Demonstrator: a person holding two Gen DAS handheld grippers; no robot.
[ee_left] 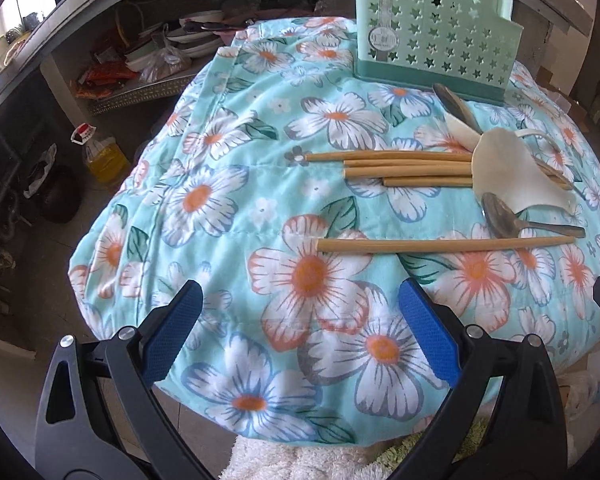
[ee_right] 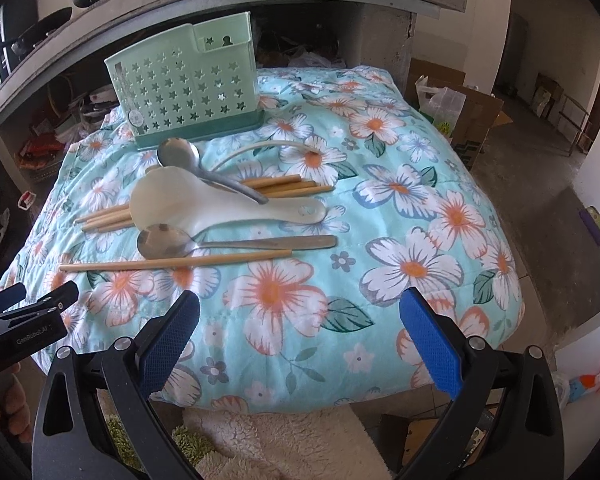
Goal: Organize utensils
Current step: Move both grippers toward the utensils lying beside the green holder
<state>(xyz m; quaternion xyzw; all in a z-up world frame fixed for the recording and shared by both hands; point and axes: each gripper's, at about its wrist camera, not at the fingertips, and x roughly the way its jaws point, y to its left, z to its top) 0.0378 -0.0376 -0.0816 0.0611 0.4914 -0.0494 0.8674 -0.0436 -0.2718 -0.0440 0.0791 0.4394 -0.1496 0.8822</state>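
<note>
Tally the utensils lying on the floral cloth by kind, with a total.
Chopsticks: 5 (four in a bundle partly under the paddle, one alone)
Metal spoons: 2
White rice paddle: 1
Thin white utensil, kind unclear: 1
Total: 9
The green holder stands on the cloth, not counted.

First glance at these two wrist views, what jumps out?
The bright floral quilt covering the whole work surface dominates both views. At its far edge stands a mint-green star-punched utensil holder, and in front of it lies a loose heap: a white rice paddle over bamboo chopsticks, two metal spoons, and a single chopstick nearest the camera. Both tools, left and right, are wide open, holding nothing.
</note>
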